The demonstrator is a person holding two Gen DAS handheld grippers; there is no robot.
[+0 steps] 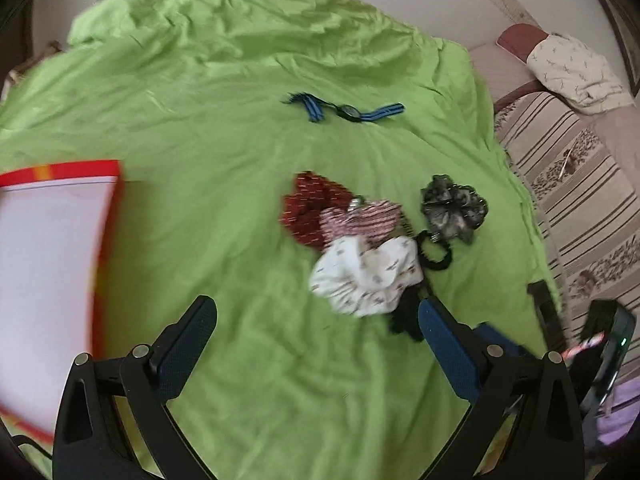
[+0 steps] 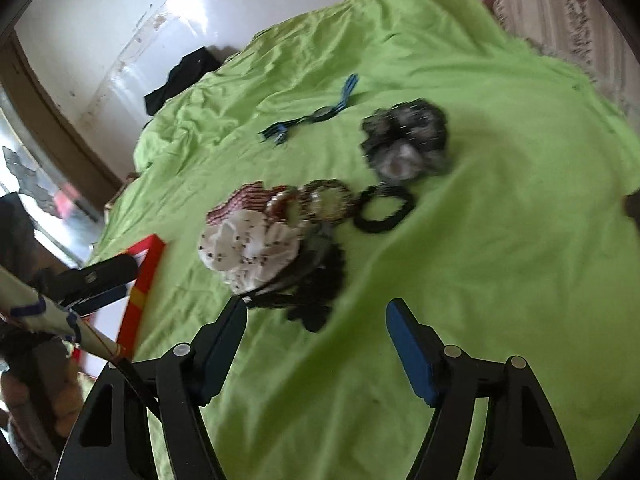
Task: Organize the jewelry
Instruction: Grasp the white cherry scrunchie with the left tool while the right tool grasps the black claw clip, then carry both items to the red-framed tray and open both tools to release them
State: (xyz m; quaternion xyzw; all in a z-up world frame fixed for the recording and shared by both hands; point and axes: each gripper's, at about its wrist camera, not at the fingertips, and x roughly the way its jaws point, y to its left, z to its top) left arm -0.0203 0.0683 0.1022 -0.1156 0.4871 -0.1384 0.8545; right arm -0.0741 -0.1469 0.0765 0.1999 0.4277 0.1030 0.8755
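Both grippers hover over a green sheet (image 1: pixel 224 128), nothing held.

Left gripper (image 1: pixel 316 320): jaws wide open, empty. Right gripper (image 2: pixel 316 320): jaws wide open, empty; its left fingertip sits right at the edge of the pile.

Pile is centre-right in the left wrist view, centre in the right wrist view:
- white scrunchie (image 1: pixel 368 276) with small dark print, on top at the near side of the pile
- pink striped scrunchie (image 1: pixel 362 218) just behind it, touching
- dark red scrunchie (image 1: pixel 310 206) behind and to the left, overlapped by the pink one
- black hair tie (image 1: pixel 436 252), touching the right side of the pile
- grey-black scrunchie (image 1: pixel 454 208) just right of the pile, slightly apart
- black frilly piece (image 2: pixel 320 280) under the white one at the near edge, blurred
- bangles (image 2: pixel 316 202), visible in the right wrist view between the pink one and the hair tie; count not readable through the blur

Watch (image 1: pixel 346 111) with blue striped strap lies flat, well apart from the pile, toward the top centre.

Red-rimmed box (image 1: pixel 52 240) with white inside at the left edge of the left wrist view, well apart from the pile. In the right wrist view the left gripper shows at lower left, over that box.

Striped bedding (image 1: pixel 576 184) at right beyond the sheet.
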